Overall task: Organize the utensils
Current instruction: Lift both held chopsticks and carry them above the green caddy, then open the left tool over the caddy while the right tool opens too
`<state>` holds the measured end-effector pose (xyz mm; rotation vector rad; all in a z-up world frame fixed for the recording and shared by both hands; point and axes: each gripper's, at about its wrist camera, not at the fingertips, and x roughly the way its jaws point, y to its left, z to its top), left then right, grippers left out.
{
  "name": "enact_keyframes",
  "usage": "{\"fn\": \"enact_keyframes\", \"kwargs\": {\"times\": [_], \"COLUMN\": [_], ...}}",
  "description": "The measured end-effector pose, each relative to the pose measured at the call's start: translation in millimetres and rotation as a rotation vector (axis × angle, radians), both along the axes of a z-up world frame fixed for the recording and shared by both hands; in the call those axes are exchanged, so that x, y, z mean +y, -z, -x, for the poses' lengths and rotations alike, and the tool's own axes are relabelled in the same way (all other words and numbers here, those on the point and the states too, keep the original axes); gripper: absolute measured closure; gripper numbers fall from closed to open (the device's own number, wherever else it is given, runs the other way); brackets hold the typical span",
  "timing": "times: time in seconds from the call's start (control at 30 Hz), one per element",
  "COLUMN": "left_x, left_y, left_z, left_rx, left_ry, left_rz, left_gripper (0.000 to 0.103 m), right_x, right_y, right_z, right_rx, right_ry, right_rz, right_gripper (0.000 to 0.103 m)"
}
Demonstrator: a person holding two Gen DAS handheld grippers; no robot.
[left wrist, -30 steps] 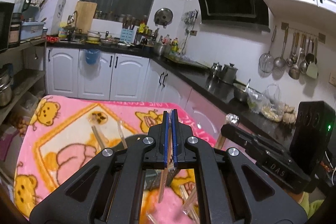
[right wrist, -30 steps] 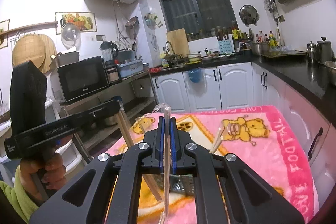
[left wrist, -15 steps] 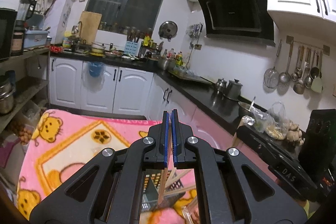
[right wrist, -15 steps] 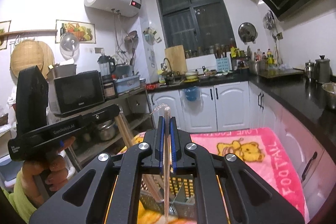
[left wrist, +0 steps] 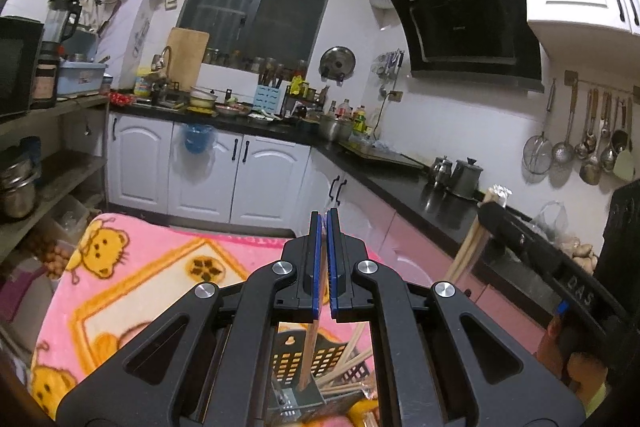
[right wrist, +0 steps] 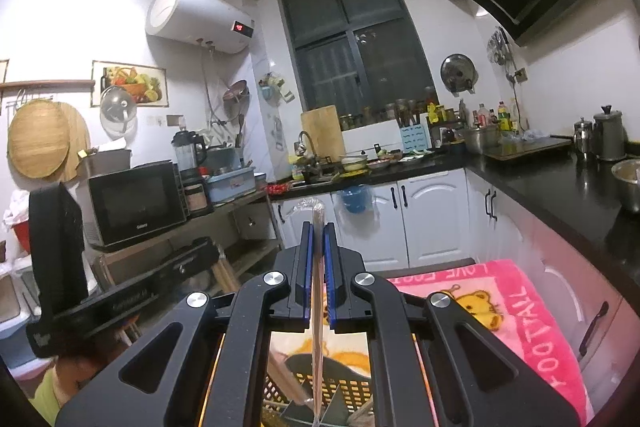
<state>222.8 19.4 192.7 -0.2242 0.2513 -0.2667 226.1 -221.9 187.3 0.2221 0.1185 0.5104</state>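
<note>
Grippers over black slotted plastic utensil basket (left wrist: 320, 359)
We hold left gripper (left wrist: 324, 227) clamped on brown wooden chopstick (left wrist: 309, 355), right gripper (right wrist: 319, 231) clamped on plastic-wrapped chopsticks (right wrist: 318, 327).

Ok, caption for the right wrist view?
Right tongs shut on wrapped chopsticks, above a dark slotted utensil basket on the pink blanket.

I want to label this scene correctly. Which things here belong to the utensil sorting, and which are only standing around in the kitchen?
Job:
- left gripper, shut on wooden chopsticks
- right gripper, shut on plastic-wrapped chopsticks
- slotted utensil basket

Lying about:
- microwave
- hanging ladles
- kettle
</note>
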Motion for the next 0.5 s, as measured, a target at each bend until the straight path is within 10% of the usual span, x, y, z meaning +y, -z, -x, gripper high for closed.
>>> {"fn": "enact_keyframes", "kwargs": {"times": [0.5], "left_x": [-11], "left_y": [36], "left_z": [-11], "left_rx": [0.057], "left_ry": [0.019], "left_rz": [-0.046], "left_gripper": [0.102], "right_x": [16], "right_y": [37], "right_z": [-29], "right_rx": [0.038], "right_ry": [0.039], "right_rz": [0.028], "right_gripper": [0.097]}}
